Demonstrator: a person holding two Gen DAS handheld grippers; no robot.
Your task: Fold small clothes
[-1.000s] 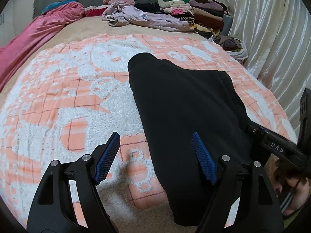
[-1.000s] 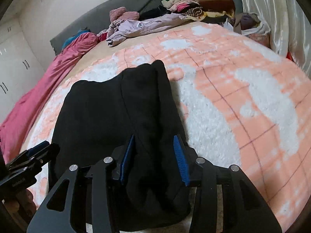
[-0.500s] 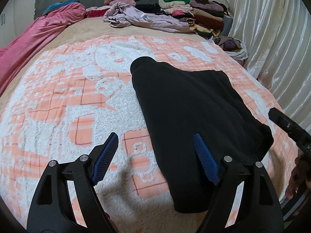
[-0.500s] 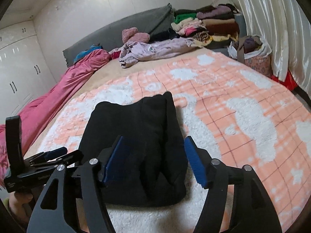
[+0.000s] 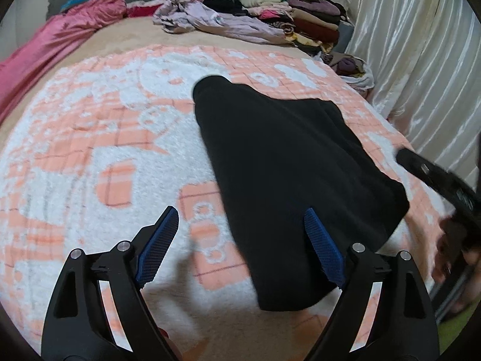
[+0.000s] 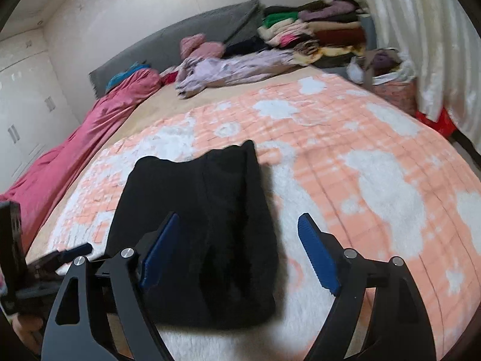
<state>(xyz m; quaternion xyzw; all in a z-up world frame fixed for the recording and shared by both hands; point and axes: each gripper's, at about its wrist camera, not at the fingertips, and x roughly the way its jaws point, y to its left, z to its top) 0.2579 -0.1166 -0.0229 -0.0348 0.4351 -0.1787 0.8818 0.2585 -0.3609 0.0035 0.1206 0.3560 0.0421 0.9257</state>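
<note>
A folded black garment (image 5: 285, 174) lies flat on the orange-and-white fleece blanket (image 5: 90, 150) that covers the bed. My left gripper (image 5: 240, 240) hovers above the garment's near left edge, its jaws wide and still opening, with nothing pinched between the blue pads. In the right wrist view the same black garment (image 6: 204, 225) lies below my right gripper (image 6: 239, 248), whose jaws are opening wide above the cloth's near right part and do not press on it. The right gripper's black body (image 5: 445, 180) shows at the left view's right edge, held by a hand (image 5: 457, 255).
A lilac garment (image 5: 210, 21) and a stack of folded clothes (image 5: 300, 21) lie at the bed's far end. A pink quilt (image 5: 54, 42) runs along the left side. A bag of clothes (image 6: 393, 84) and white curtains (image 5: 421, 60) stand to the right of the bed.
My right gripper let go of the black garment's edge, opened wide and rose. The left gripper's jaws widened a little and it stayed over the same spot.
</note>
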